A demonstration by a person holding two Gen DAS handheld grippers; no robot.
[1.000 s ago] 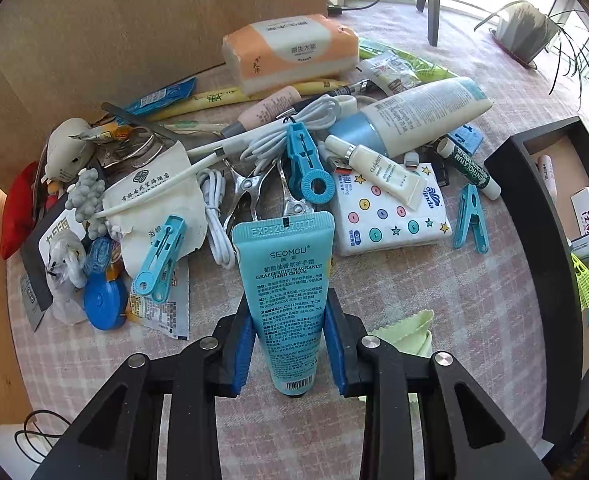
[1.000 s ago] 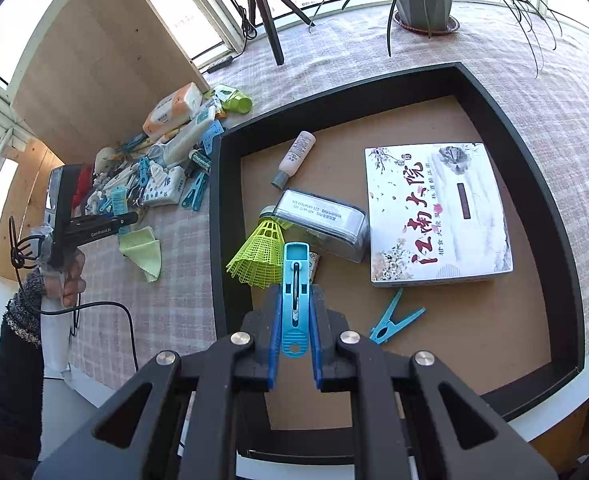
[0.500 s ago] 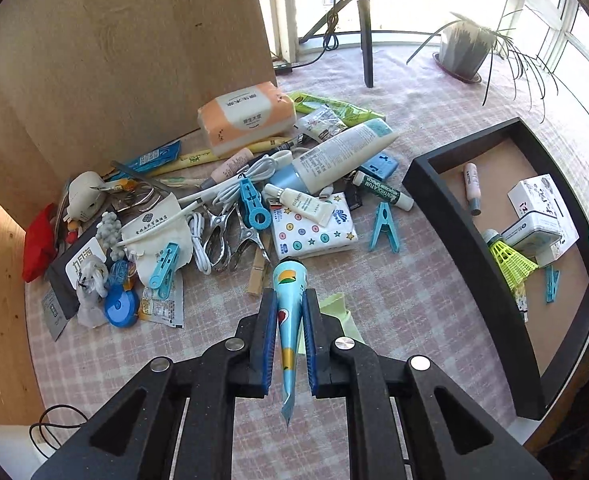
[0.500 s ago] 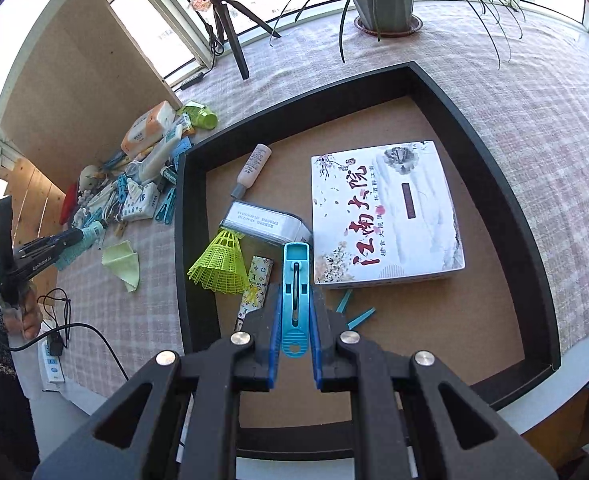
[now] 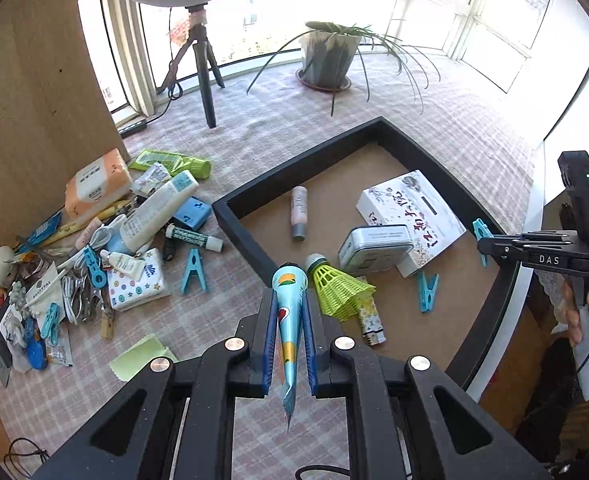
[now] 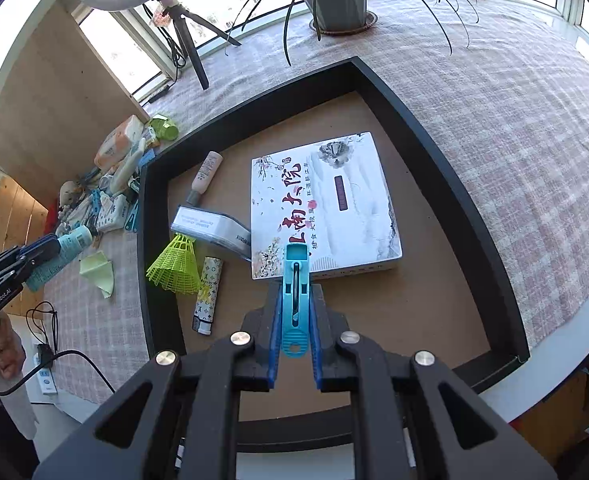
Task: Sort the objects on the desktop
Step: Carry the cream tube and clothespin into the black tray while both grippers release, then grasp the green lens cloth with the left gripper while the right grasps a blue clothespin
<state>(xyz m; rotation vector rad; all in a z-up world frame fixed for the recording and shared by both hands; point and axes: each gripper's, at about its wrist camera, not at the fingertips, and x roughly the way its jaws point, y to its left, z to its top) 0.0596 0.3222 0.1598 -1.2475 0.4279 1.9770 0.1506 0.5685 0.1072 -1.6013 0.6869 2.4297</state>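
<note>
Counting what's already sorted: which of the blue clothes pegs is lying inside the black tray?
The blue plastic clothes peg lying on the black tray's brown floor, beside the white box. The others lie on the checked cloth or sit clamped in the right hand-held gripper.

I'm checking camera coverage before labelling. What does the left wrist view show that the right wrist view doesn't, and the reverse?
Only the left wrist view shows the loose blue clothespin lying in the tray; in the right wrist view the gripper hides that spot.

Only the right wrist view shows the tray's near rim and the white power strip.

Both show the left gripper shut on the blue hand cream tube, the right gripper shut on a blue clothespin, and the yellow shuttlecock.
</note>
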